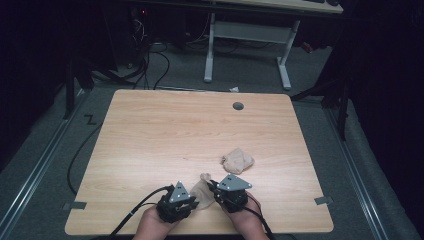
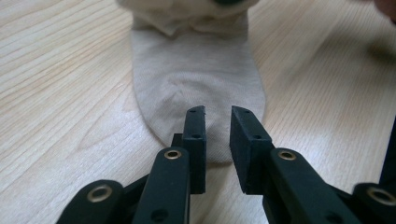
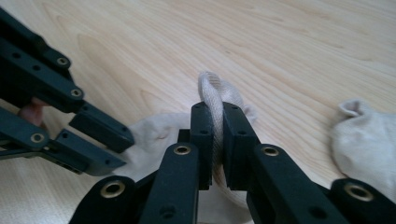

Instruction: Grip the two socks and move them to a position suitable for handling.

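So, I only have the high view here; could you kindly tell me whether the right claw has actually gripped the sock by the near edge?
Observer: Yes, the right claw is shut on a bunched fold of the flat sock, as the right gripper view shows.
Operator: Thank you. And is the left claw holding it too?
Observer: No, the left claw is open, its jaws just over the sock's rounded end.
Operator: Is the other sock tangled with it?
Observer: No, the balled sock lies apart on the table.
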Demonstrator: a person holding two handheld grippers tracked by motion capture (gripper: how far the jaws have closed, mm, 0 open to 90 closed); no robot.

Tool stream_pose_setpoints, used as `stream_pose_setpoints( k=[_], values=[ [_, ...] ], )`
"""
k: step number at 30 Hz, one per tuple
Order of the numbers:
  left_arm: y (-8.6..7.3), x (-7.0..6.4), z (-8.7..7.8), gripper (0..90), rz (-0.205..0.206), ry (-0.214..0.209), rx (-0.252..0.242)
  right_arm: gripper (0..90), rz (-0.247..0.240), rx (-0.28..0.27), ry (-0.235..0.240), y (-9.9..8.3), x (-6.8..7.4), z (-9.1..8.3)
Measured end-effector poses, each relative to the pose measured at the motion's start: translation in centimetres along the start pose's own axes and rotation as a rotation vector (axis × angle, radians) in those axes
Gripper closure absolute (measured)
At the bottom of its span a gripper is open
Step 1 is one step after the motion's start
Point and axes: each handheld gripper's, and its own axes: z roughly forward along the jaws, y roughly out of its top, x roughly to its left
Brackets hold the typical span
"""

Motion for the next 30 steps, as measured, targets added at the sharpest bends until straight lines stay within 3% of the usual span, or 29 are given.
stream_pose_setpoints(
  k=[12, 15, 18, 20, 23, 28, 30],
  values=[
    [-1.0, 2.1, -1.5, 75.6, -0.019, 0.06, 0.016, 80.2, 0.066, 0.021, -0.045, -1.6, -2.3, -2.2],
    [-1.0, 2.3, -1.7, 73.3, -0.017, 0.089, 0.013, 70.9, 0.101, 0.059, -0.08, -2.4, -3.6, -2.7],
    [-0.8, 2.7, -2.1, 73.1, -0.036, 0.1, -0.02, 68.4, 0.1, 0.04, -0.108, -2.3, -4.0, -3.0],
    [-0.6, 2.6, -2.3, 72.5, -0.048, 0.087, -0.046, 66.8, 0.085, 0.02, -0.12, -1.9, -4.1, -3.2],
    [-0.3, 2.0, -2.2, 71.2, -0.028, 0.072, -0.056, 66.8, 0.071, 0.03, -0.123, -1.9, -4.1, -3.0],
    [0.1, 1.2, -1.5, 68.1, 0.003, 0.042, -0.064, 80.7, 0.067, 0.12, -0.119, -2.6, -4.8, -1.8],
    [0.1, 0.9, -1.1, 67.9, 0.019, 0.041, -0.06, 81.7, 0.072, 0.154, -0.111, -3.0, -5.0, -1.1]
  ],
)
